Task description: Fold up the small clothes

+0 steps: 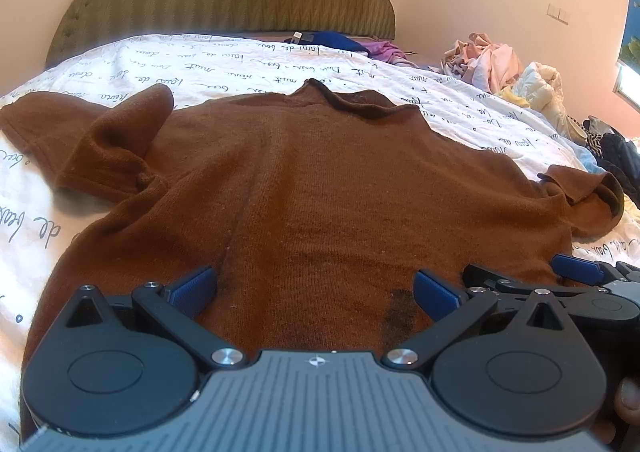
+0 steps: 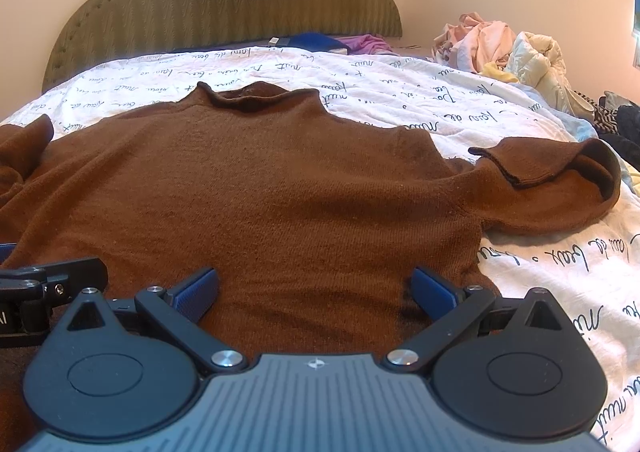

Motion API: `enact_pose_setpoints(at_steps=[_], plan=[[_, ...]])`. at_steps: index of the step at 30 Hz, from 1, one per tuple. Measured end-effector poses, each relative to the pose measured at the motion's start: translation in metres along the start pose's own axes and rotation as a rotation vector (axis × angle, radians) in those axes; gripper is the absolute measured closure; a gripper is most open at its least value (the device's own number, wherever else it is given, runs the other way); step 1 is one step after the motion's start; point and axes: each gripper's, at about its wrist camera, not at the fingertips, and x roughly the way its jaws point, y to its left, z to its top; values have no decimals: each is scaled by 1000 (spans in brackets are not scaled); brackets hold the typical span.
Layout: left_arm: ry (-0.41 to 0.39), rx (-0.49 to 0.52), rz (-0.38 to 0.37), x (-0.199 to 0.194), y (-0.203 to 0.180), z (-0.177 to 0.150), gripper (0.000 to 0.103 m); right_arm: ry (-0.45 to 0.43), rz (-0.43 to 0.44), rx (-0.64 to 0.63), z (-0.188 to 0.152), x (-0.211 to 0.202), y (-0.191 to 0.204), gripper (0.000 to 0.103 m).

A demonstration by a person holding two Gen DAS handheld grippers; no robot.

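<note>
Left sleeve [image 1: 92,140]: bunched and doubled over itself at about 10 o'clock in the left view – it wants smoothing flat before any fold.
Left claw [image 1: 316,292]: jaws spread wide, holding nothing, low over the hem at 6 o'clock.
Brown sweater [image 1: 320,180]: lies spread on the bed [image 1: 240,64], collar [image 2: 256,96] toward the headboard at 12 o'clock, hem nearest both claws.
Right claw [image 2: 316,292]: likewise open and empty, over the hem's right half, just beside the left claw.
Right sleeve [image 2: 560,180]: at 3 o'clock, cuff curled back on itself.
Step in hand: I judge it to be taking the hem, one claw near each corner. Pinch both layers, close evenly, and lift together so the body stays square – a one-layer grip would drag the knit askew.
Around: a green headboard [image 2: 228,0] at 12 o'clock, blue and purple garments [image 2: 340,42] just below it, a heap of pale clothes [image 2: 500,48] at 2 o'clock.
In the way: nothing lies on the sweater; the heap is well apart.
</note>
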Motion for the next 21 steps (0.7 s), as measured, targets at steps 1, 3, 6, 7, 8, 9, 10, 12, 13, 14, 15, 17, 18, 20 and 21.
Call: enact_pose_setpoints(at_steps=[1,3,6,7,8,9,10,12,13,14,15,17,18,20,21], plan=[[0,0,0,0,0,0,0,0,-1,-1,0,0,1,0],[0,1,1,0,0,0,0,0,-2,0,0,1,1,0],[0,0,0,0,0,0,0,0,-4,-4,0,1,2,0],[0,0,0,0,0,0,0,0,-4,-3,0,1,2,0],[0,1,0,0,0,0,0,-1,-4,-4,0,1,2,0],[0,1,0,0,0,0,0,-1,-5,-4,0,1,2,0],[0,0,0,0,0,0,0,0,-5,-3,-1,1,2,0],[0,0,0,0,0,0,0,-1,-4,-3,-1,0,2,0],[0,0,0,0,0,0,0,-1,-4,-2,-1,0,2,0],[0,1,0,0,0,0,0,-1,-4,-2,-1,0,2,0],[0,1,1,0,0,0,0,-2,-4,-3,-1,0,2,0],[0,1,0,0,0,0,0,-3,0,3,-1,0,1,0],[0,1,0,0,0,0,0,0,1,6,-1,0,1,0],[0,1,1,0,0,0,0,1,3,8,-1,0,0,0],[0,1,1,0,0,0,0,2,3,8,-1,0,0,0]])
